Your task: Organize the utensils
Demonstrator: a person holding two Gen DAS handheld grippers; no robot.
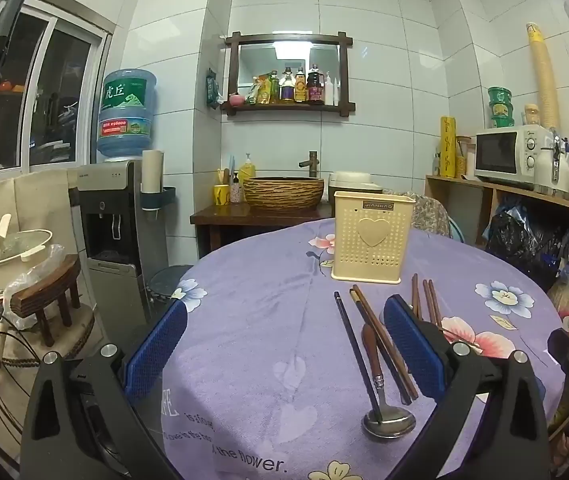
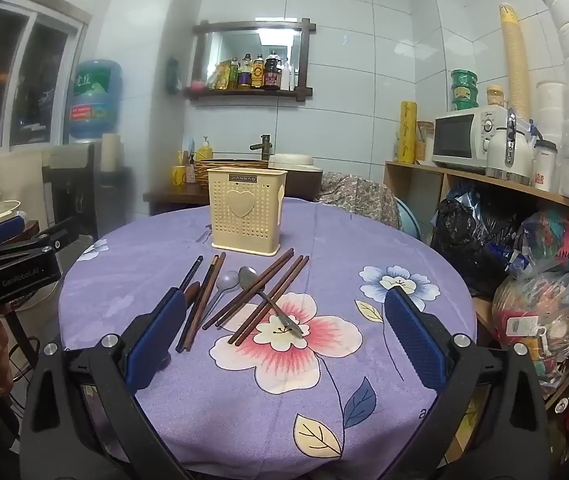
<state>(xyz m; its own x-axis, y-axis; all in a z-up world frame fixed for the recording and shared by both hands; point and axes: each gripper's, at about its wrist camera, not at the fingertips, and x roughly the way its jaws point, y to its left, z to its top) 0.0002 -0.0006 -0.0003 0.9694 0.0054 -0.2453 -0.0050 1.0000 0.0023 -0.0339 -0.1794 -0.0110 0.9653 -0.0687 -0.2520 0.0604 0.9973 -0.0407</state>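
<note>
Nothing sorted yet, by the look of it: the cream holder (image 2: 246, 214) stands upright at the far side of the bench (image 2: 364, 380), and no handles show above its rim. Left of it and nearer, the left gripper (image 1: 282, 344) hangs released, jaws wide, nothing between them but cloth. In front of the holder lies the whole scatter: a dark chopstick (image 2: 190, 272), brown chopsticks (image 2: 200, 304), a grey spoon (image 2: 226, 282), a metal spoon (image 2: 254, 280) crossed by more chopsticks (image 2: 270, 300). Right of that pile, the right gripper (image 2: 280, 340) also hovers wide open, empty. Every piece is left to go in.
</note>
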